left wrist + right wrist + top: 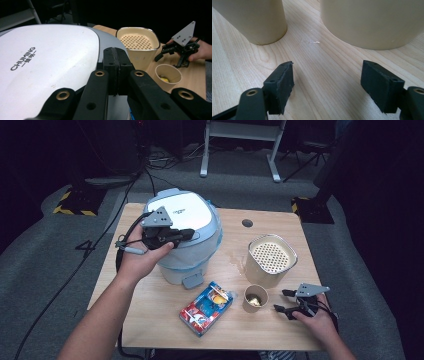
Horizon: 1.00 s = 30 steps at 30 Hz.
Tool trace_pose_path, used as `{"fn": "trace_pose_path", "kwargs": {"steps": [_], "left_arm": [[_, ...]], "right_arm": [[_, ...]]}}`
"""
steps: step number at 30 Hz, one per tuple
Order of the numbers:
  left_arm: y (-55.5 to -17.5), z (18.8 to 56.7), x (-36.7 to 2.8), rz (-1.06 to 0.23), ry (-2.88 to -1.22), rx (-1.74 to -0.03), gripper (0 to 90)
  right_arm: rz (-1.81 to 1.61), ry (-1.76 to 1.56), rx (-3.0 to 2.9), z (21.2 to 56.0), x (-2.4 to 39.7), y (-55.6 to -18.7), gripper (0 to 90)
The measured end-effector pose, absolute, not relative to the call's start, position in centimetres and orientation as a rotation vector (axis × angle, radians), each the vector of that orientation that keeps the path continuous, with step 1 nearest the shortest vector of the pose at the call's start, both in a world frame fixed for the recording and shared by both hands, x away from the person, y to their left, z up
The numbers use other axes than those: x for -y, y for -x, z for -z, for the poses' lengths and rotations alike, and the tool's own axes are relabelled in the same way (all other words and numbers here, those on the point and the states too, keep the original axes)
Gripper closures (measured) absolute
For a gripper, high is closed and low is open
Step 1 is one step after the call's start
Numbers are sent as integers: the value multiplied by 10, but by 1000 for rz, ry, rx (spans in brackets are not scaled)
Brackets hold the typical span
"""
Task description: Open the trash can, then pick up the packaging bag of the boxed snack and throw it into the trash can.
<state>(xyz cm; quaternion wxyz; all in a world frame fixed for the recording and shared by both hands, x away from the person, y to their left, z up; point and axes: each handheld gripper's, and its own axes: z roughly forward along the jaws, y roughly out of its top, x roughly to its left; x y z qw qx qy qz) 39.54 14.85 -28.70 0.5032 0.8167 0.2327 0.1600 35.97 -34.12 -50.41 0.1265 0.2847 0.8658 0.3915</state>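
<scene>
A white-lidded, pale blue cooker [182,227] stands at the table's back left. My left gripper [188,234] hovers over the lid's near side, its jaws pressed together with nothing between them. In the left gripper view the shut pads [117,67] sit above the white lid [50,65]. At the front right, my right gripper [280,301] rests low on the table, open and empty, pointing at a paper cup [255,297]. In the right gripper view its jaws [327,82] stand wide apart over bare wood, with the cup [254,20] ahead on the left.
A beige container with a perforated insert [270,257] stands behind the cup. A colourful snack packet [206,307] lies near the front middle. A grey latch [192,281] juts from the cooker's base. A small wet patch [232,260] marks the wood.
</scene>
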Motion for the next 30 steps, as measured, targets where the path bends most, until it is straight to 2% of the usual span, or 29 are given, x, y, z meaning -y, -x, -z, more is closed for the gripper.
{"fn": "trace_pose_path", "kwargs": {"steps": [9,10,12,16,21,26,30], "left_arm": [[-392,285,-145,-436,-1991,-563,897],[-392,286,-145,-436,-1980,-571,856],[-390,288,-143,-455,-1957,-572,621],[-374,292,-139,-361,-1958,-454,466],[-353,304,-134,-289,-1966,-394,451],[-340,330,-135,-280,-1974,-459,490],[-331,354,-136,-258,-1993,-493,476]], "right_arm": [[-1139,-829,-2522,504,341,-360,268],[-1138,-828,-2522,504,341,-360,268],[-1139,-829,-2522,504,341,-360,268],[-1141,-829,-2522,504,341,-360,268],[-1138,-829,-2519,504,341,-361,268],[-1138,-826,-2520,504,341,-361,268],[-1137,-827,-2520,504,341,-361,267]]}}
